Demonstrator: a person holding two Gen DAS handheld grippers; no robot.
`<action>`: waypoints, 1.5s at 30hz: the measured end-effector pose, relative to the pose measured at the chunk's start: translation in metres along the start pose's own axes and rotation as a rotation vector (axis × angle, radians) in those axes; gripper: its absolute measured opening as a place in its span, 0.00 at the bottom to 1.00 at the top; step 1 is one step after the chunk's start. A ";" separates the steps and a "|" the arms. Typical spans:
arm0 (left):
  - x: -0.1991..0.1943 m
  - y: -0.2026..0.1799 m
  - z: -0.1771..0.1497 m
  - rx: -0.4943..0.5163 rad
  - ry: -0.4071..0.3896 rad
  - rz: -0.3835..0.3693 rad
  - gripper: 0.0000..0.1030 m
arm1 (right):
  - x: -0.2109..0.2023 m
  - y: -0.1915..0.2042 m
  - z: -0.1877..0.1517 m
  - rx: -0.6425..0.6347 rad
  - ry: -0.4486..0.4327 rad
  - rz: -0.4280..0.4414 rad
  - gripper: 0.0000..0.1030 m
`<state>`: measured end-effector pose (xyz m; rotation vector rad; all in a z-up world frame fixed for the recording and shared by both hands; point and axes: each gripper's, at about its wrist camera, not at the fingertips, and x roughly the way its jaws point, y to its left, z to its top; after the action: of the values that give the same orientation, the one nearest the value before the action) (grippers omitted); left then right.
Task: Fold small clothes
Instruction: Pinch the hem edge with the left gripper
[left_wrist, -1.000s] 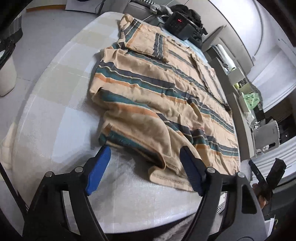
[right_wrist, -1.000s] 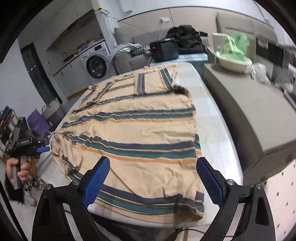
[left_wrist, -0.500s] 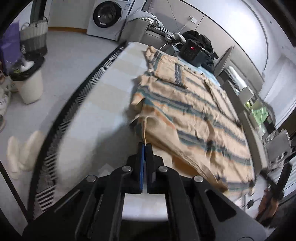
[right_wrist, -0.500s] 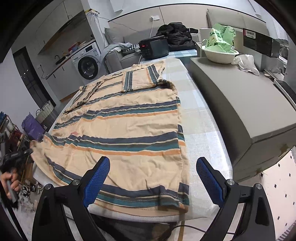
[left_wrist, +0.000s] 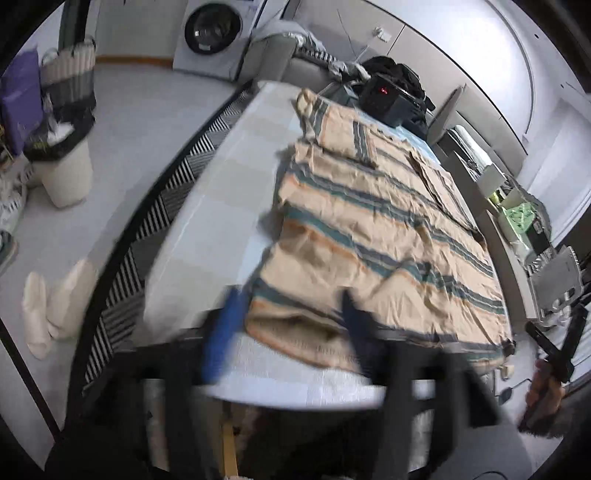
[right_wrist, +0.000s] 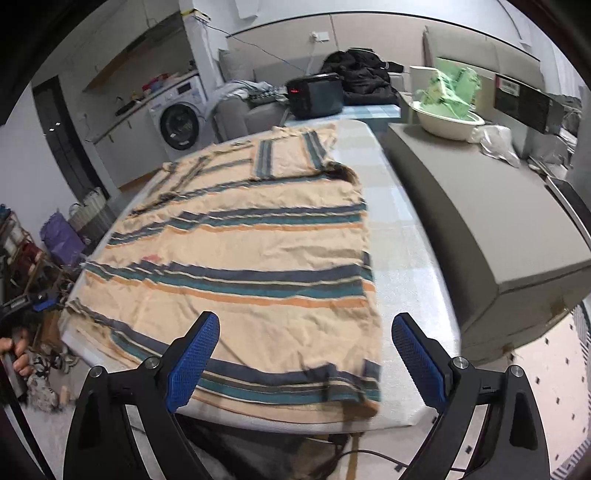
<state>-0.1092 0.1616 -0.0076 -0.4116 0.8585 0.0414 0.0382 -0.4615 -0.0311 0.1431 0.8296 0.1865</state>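
Note:
A beige shirt (left_wrist: 369, 229) with teal, navy and orange stripes lies spread on the pale checked table (left_wrist: 207, 206). My left gripper (left_wrist: 291, 314) is blurred at the table's near end. Its jaws are opening, the shirt's rumpled near corner lies between them, and neither pad presses on it. In the right wrist view the shirt (right_wrist: 240, 251) covers most of the table (right_wrist: 406, 266). My right gripper (right_wrist: 304, 332) hangs open just above the striped hem, holding nothing. The left gripper (right_wrist: 37, 302) also shows at the far left, in a hand.
A black appliance with a red display (right_wrist: 314, 96) stands at the table's far end. A grey cabinet (right_wrist: 480, 206) runs along the right side, with a basin (right_wrist: 447, 118) on it. On the floor to the left stand a bin (left_wrist: 62, 162) and a washing machine (left_wrist: 210, 33).
My left gripper shut and drew back along the table's edge, then its jaws parted again around the shirt's near corner. The right gripper stayed open and nearly still.

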 end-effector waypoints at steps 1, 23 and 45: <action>0.005 -0.003 0.001 0.015 -0.006 0.035 0.66 | 0.000 0.002 0.001 0.000 -0.002 0.020 0.93; 0.040 0.009 -0.010 0.154 0.189 0.016 0.14 | 0.015 -0.011 -0.002 0.036 0.030 -0.012 0.93; 0.019 0.026 -0.015 0.160 0.202 -0.080 0.02 | 0.019 -0.026 -0.004 0.039 0.100 -0.079 0.93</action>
<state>-0.1131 0.1776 -0.0387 -0.3025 1.0352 -0.1443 0.0506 -0.4827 -0.0531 0.1383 0.9367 0.1035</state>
